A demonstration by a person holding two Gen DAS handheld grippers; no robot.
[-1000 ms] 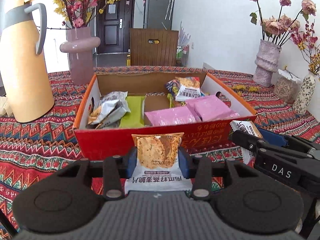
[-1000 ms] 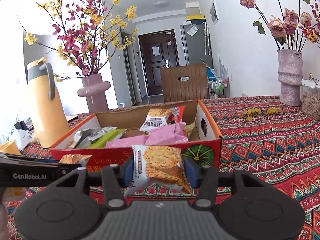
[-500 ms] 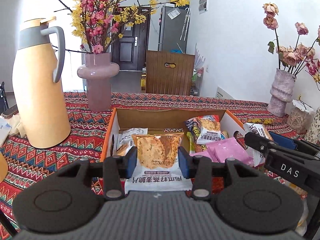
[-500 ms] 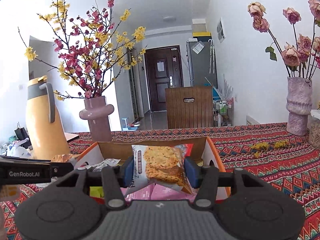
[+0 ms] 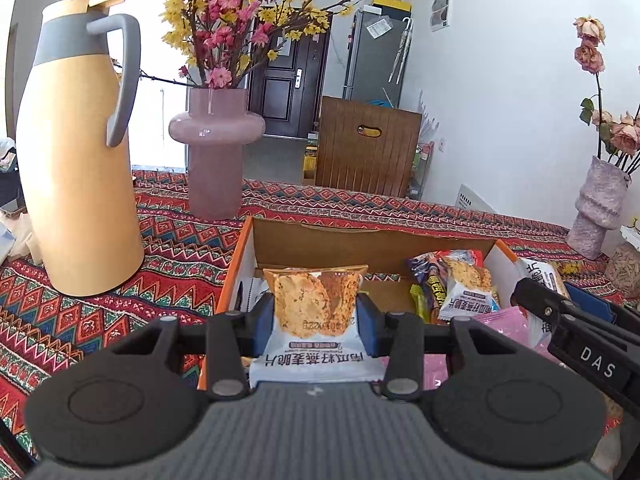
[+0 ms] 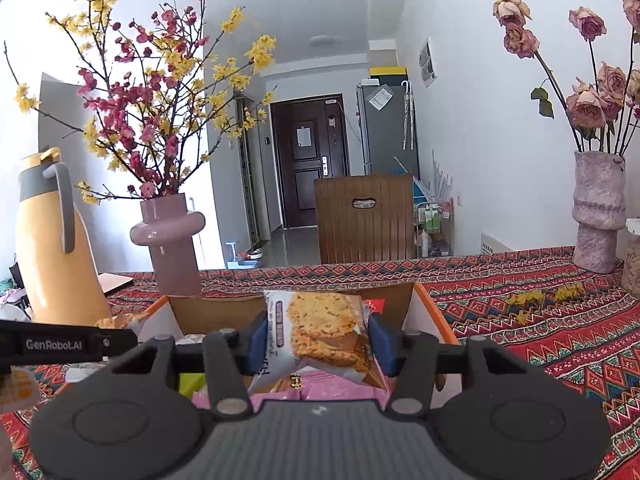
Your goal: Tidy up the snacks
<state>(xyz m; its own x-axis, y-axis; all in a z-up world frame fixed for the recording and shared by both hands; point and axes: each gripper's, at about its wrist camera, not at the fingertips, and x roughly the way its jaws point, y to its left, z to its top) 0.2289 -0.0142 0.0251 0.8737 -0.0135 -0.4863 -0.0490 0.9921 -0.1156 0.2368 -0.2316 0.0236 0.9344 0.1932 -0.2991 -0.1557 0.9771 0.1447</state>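
My left gripper [image 5: 316, 312] is shut on a cracker packet [image 5: 316, 304] with white lower half, held over the near left part of the open red cardboard box [image 5: 360, 240]. Inside the box lie more snack packets [image 5: 464, 284] and a pink packet [image 5: 508, 320]. My right gripper [image 6: 318, 340] is shut on another cracker packet [image 6: 324, 332], above the box's [image 6: 428, 312] right half, with pink packets [image 6: 332, 390] below it. The right gripper also shows at the right edge of the left wrist view [image 5: 536, 292], and the left gripper's side [image 6: 60, 344] appears in the right wrist view.
A tall yellow thermos jug [image 5: 80, 168] stands left of the box. Behind it is a pink vase [image 5: 216, 148] with blossom branches. A textured vase [image 6: 598, 216] of dried roses stands far right. A patterned red cloth [image 6: 540, 320] covers the table; a wooden chair [image 6: 364, 220] stands behind.
Both grippers have moved forward and slightly up with their packets, from in front of the box's near wall to above its inside. The box now sits lower in both views.
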